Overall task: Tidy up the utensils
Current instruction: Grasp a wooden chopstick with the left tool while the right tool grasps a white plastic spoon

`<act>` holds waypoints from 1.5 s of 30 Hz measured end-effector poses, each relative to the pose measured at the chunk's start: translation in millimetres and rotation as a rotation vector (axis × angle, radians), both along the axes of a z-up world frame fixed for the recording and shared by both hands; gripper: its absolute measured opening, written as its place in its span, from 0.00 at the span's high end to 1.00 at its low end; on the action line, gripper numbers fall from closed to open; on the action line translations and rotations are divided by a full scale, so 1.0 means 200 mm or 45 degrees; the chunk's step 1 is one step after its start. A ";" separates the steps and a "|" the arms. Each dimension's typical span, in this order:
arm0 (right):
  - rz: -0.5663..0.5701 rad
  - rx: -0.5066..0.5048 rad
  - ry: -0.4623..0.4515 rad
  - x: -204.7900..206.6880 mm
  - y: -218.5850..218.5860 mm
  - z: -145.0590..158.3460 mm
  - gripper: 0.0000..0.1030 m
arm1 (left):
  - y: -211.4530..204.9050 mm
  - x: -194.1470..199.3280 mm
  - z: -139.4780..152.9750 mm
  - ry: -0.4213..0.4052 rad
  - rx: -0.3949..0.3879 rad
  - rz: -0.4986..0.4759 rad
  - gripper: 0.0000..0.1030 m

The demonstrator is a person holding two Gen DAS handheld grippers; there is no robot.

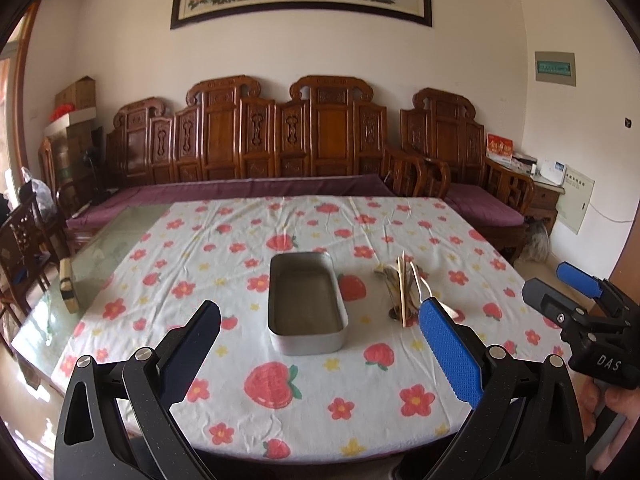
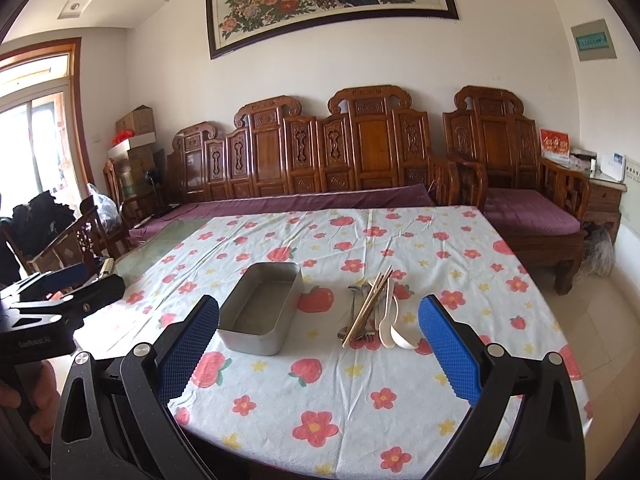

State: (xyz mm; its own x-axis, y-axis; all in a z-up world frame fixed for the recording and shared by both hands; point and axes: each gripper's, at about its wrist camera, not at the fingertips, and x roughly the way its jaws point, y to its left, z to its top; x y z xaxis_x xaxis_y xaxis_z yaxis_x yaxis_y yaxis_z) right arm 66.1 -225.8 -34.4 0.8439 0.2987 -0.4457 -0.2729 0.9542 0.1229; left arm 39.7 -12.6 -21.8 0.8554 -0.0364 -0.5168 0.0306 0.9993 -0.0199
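Left gripper (image 1: 320,344) and right gripper (image 2: 319,336): jaws spread wide, empty, held level side by side at the tabletop's near edge.

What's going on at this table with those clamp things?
A person is holding a left gripper and a right gripper, both open and empty, above the table. An empty metal tin sits on the flowered tablecloth, with a pile of chopsticks and spoons beside it. Nothing is sorted yet.

Flower-print table (image 2: 320,412) with metal tin (image 2: 262,310) beside utensil pile (image 2: 374,310).
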 end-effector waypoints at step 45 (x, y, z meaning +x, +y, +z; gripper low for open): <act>0.279 -0.275 0.562 1.00 -0.26 -0.94 0.64 | -0.41 0.68 -0.66 0.453 0.053 -0.306 0.26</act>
State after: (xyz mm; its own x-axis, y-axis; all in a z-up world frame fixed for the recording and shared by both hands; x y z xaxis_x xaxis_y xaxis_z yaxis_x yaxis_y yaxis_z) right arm 265.5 -277.4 -222.0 0.4908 0.3090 -0.8147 -0.4350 0.8970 0.0781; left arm 175.0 -95.6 -153.4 0.5931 -0.1857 -0.7834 0.2612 0.9648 -0.0309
